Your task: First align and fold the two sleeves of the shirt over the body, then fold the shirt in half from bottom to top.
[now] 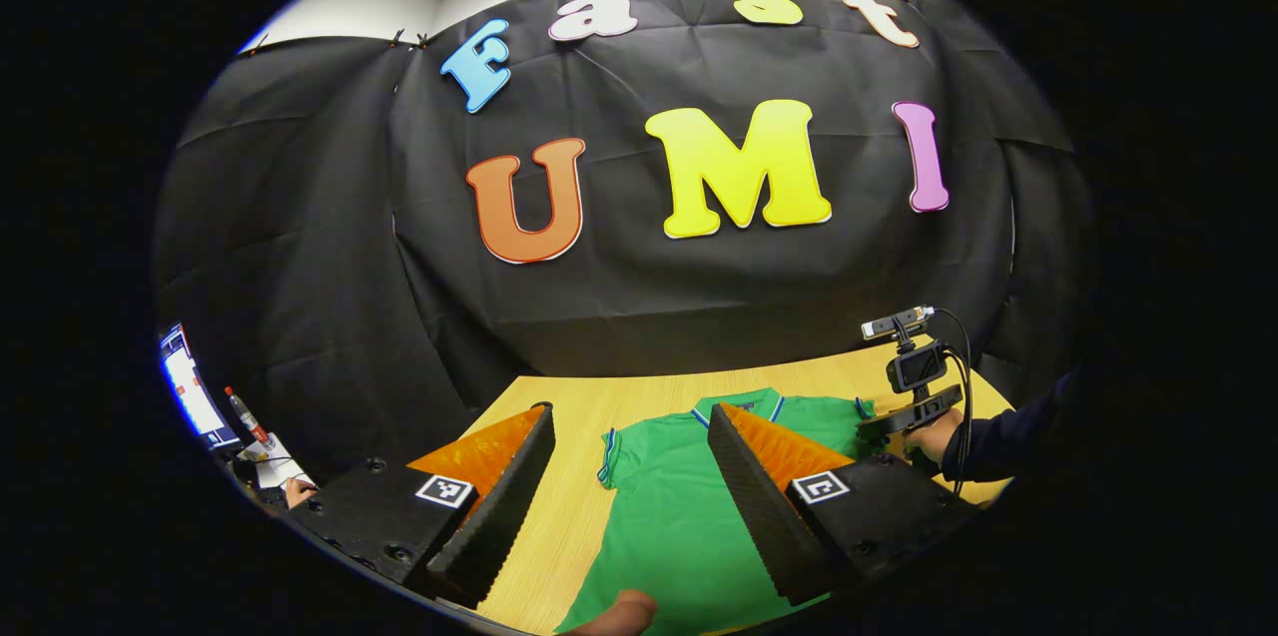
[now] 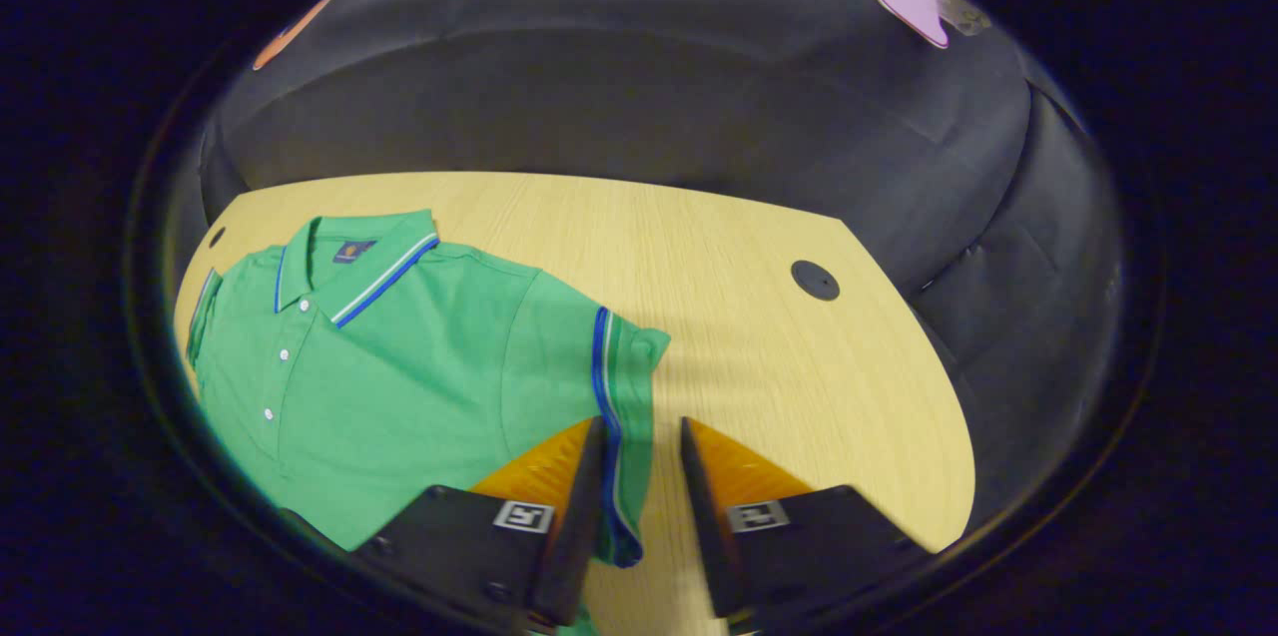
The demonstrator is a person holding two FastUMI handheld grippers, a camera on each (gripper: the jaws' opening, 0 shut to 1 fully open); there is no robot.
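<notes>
A green polo shirt [image 1: 671, 506] with blue-and-white trim lies flat on the wooden table [image 1: 569, 416], collar toward the far wall. My left gripper [image 1: 631, 413] hovers open and wide over the shirt's left half, its left finger over bare table. In the right gripper view the shirt [image 2: 399, 366] lies front up, buttons showing. My right gripper [image 2: 642, 426] is open, its fingers astride the striped cuff of the right sleeve [image 2: 611, 386] without pressing on it. A hand holds the right gripper [image 1: 904, 413] at the shirt's right edge.
The table [image 2: 759, 366] has a black round grommet [image 2: 815, 280] at its far right and another [image 2: 216, 237] beyond the collar. A fingertip [image 1: 619, 611] rests at the shirt's near hem. Off the table's left are a lit screen [image 1: 188, 386], a small bottle [image 1: 247, 416] and another hand [image 1: 298, 491].
</notes>
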